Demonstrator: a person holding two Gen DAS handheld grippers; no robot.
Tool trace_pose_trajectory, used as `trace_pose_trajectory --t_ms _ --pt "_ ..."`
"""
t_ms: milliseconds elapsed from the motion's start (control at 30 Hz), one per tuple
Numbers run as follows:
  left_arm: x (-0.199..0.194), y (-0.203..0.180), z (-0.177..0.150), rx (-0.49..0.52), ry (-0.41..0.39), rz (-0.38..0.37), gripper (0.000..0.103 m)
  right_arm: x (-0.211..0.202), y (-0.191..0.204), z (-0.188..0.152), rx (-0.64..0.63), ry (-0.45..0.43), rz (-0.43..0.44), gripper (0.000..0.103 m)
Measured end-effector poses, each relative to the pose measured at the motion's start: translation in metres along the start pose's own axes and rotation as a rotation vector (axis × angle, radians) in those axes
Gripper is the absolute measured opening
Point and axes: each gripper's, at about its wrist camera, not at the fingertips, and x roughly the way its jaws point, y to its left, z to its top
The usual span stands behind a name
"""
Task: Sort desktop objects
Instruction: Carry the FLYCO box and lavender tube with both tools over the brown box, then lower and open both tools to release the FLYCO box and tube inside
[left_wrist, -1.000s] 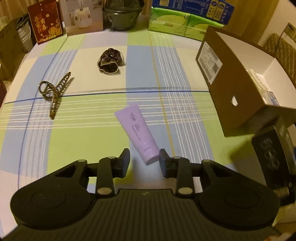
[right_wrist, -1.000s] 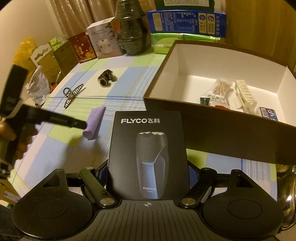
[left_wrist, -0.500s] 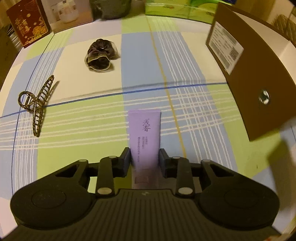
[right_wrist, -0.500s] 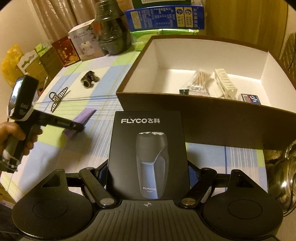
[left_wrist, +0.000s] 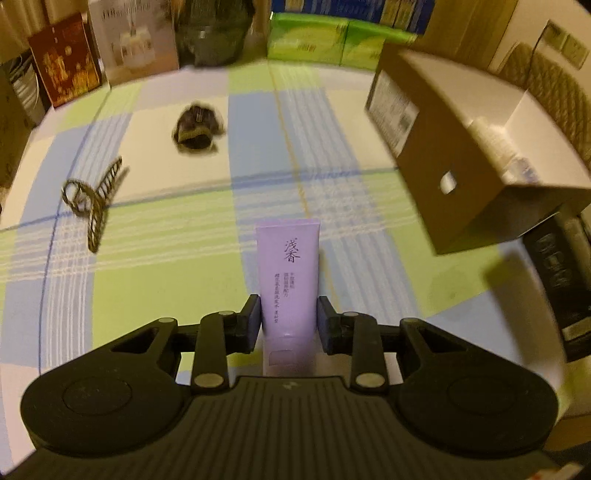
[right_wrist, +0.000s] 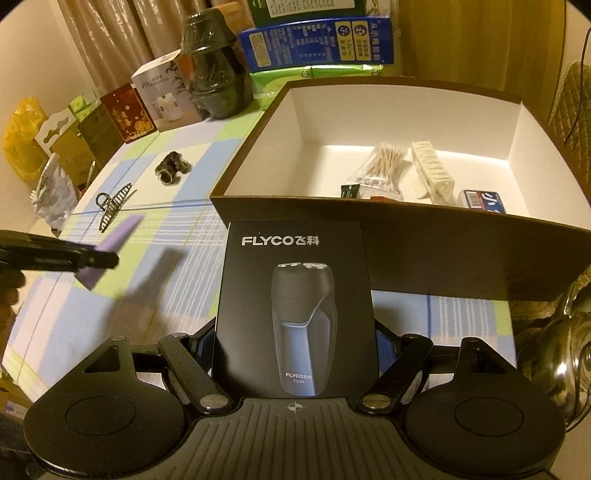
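Note:
My left gripper is shut on a lilac cream tube and holds it lifted off the checked tablecloth; the tube also shows in the right wrist view. My right gripper is shut on a black FLYCO shaver box, held just in front of the brown cardboard box. That box is open and holds cotton swabs, a white hair clip and a small blue packet. A metal claw clip and a dark scrunchie lie on the table.
Cartons, a dark wrapped jar and green tissue packs line the table's far edge. A shiny metal object stands at the right. The shaver box shows at the right edge of the left wrist view.
My left gripper moved onto the lilac tube, shut on it and lifted it off the table. My right gripper carried the shaver box closer to the brown box.

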Motion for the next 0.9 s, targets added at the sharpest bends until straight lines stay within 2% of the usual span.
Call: trace_pose_trajectory --t_ms 233,400,633,900 --pt "-0.046 -0.034 0.016 0.024 -0.116 -0.066 0.026 -0.028 -0.021 0.003 0.007 -0.042 0.018 0.076" --pt "-0.061 -0.067 0.036 0.062 -0.179 -0.124 0.026 -0.052 -0.047 0.019 0.023 -0.103 0.002 0.076" --pt "-0.052 -0.121 0.076 0.116 -0.231 -0.183 0.026 -0.067 -0.094 0.062 0.025 -0.187 -0.055 0.076" --pt "-0.013 -0.177 0.122 0.177 -0.223 -0.169 0.026 -0.041 -0.135 0.111 0.006 -0.189 -0.122 0.076"
